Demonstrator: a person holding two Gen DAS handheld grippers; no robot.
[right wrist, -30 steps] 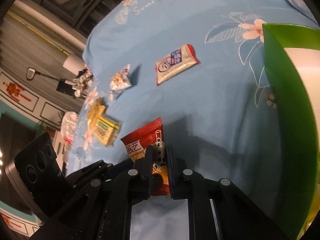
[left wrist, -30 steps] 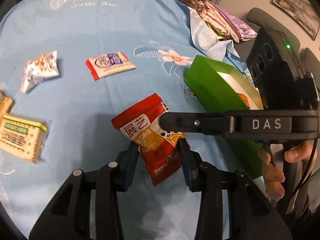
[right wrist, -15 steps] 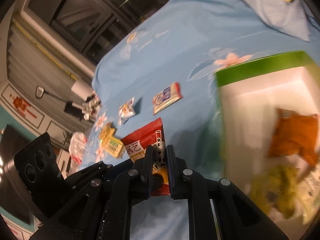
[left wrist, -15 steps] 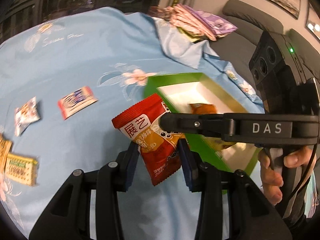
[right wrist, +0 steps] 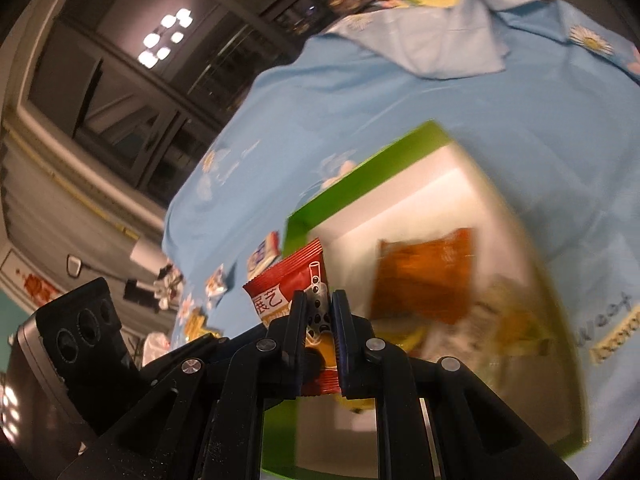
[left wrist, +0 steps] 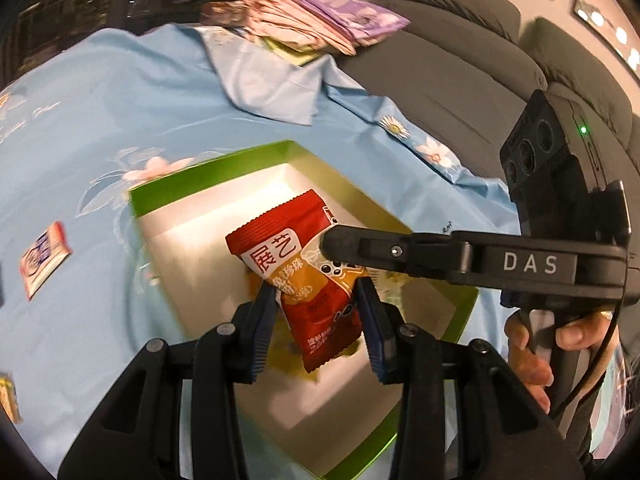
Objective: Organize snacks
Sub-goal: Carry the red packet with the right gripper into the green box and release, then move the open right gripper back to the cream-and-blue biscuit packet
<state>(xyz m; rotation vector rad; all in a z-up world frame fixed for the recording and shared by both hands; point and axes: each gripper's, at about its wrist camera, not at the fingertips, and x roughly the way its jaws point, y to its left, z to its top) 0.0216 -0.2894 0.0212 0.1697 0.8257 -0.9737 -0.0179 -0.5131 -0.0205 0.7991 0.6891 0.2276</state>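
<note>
the red foil snack packet with white chinese lettering [left wrist: 304, 268] hangs in the air over the open green-walled cardboard box with a white interior [left wrist: 208, 168], which sits on the surface under a light blue flowered cloth [left wrist: 120, 92]. the right tongs [right wrist: 318, 320] are clamped flat on the packet's side, their fingers pressed close on the foil; in the left wrist view their black arm crosses in from the right and meets the packet edge. the left tongs [left wrist: 316, 316] bracket the packet's lower half with the blue pads [left wrist: 266, 320] just beside it on both sides; whether those pads actually press the foil cannot be told, since a narrow gap seems to show on the left. judgement: the two-sided hold keeps the limp packet steady and upright for a drop into the box.

inside the box lie an orange-brown snack bag [right wrist: 424, 276] and some yellowish packets, blurred. a small white, red and blue sachet [left wrist: 44, 256] lies on the cloth, well apart from the box, not yet sorted. a stack of folded pink and purple fabric [left wrist: 308, 20] sits at the far edge.

risk noted: releasing one side first may tip the packet against the box wall.
</note>
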